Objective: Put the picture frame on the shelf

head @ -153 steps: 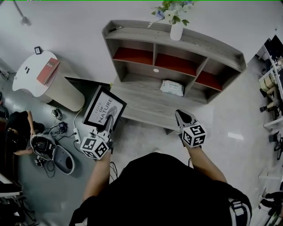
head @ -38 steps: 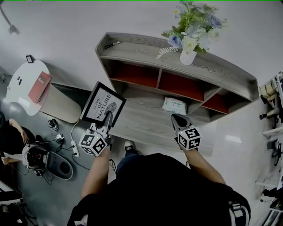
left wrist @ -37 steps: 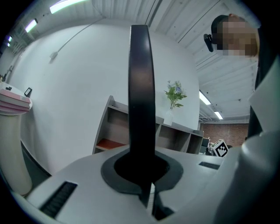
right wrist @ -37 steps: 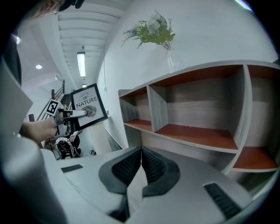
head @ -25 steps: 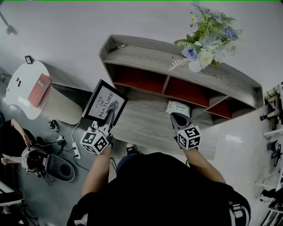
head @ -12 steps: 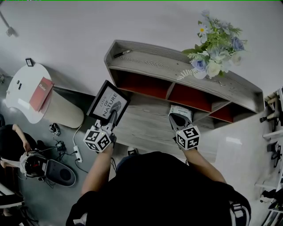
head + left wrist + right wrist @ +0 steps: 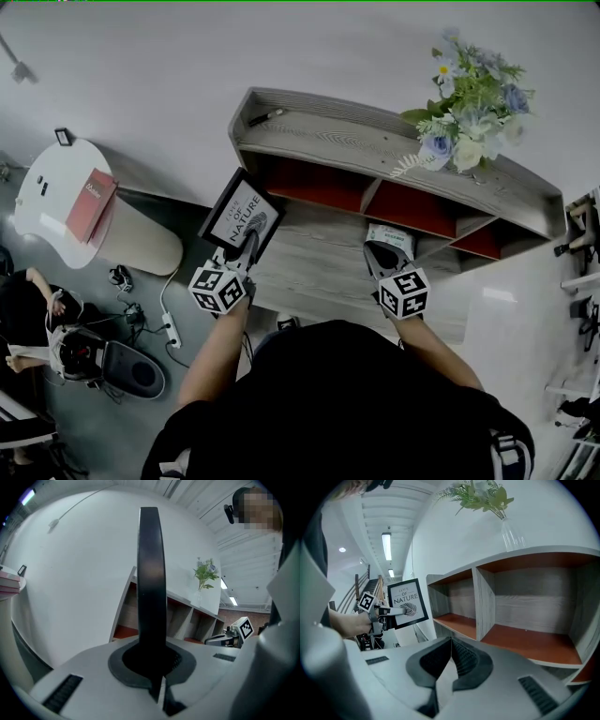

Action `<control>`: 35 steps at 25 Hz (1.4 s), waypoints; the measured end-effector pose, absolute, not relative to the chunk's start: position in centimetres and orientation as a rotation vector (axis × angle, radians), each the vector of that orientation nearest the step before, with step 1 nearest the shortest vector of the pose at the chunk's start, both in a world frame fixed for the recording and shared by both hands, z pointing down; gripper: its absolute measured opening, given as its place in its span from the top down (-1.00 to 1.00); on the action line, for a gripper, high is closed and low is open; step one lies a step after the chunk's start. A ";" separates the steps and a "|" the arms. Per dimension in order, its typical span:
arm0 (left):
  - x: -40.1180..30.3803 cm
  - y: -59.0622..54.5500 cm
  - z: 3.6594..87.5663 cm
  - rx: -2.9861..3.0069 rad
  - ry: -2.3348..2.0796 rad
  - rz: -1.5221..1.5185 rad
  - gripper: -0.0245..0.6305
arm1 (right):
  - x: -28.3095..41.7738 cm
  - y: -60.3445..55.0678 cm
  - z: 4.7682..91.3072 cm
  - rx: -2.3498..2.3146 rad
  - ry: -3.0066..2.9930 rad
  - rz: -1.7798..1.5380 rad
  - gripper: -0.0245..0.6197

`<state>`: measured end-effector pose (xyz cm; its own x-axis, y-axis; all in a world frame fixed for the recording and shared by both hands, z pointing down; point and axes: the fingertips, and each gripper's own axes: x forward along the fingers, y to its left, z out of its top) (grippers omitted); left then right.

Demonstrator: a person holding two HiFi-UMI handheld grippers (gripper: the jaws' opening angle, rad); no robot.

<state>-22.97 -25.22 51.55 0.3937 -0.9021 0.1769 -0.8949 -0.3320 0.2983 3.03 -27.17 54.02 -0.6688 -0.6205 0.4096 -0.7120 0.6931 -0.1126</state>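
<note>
Head view shows the left gripper [image 7: 247, 247] clamped on the bottom edge of the picture frame [image 7: 242, 214], carrying it upright and print-outward just off the left end of the shelf [image 7: 356, 150], presumably ready to stand there, while the right gripper [image 7: 383, 255] hangs closed and empty.

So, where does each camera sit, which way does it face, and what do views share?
Head view: on the person's head, looking steeply down at the shelf; torso, forearms, left gripper, right gripper show.
Left gripper view: on that gripper, along jaws shut on the edge-on picture frame; that head at upper right.
Right gripper view: on that gripper, facing shelf compartments; shut empty jaws, left hand at left.
Shared: all show shelf, picture frame, flowers.
</note>
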 end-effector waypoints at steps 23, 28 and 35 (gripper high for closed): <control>-24.7 -29.5 54.1 2.268 -1.531 0.008 0.84 | 2.6 -27.0 54.5 1.105 -2.515 0.407 0.88; -25.1 -30.0 54.5 2.257 -1.536 0.017 0.84 | 2.3 -27.1 54.7 1.096 -2.512 0.410 0.88; -25.0 -30.5 54.7 2.254 -1.527 0.017 0.84 | 1.9 -27.3 54.8 1.088 -2.507 0.412 0.88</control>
<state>-25.03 -30.50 54.72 0.3983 -0.8859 0.2378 -0.8909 -0.3119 0.3301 1.91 -27.28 54.77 -0.6306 -0.6339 0.4478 -0.7439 0.6582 -0.1160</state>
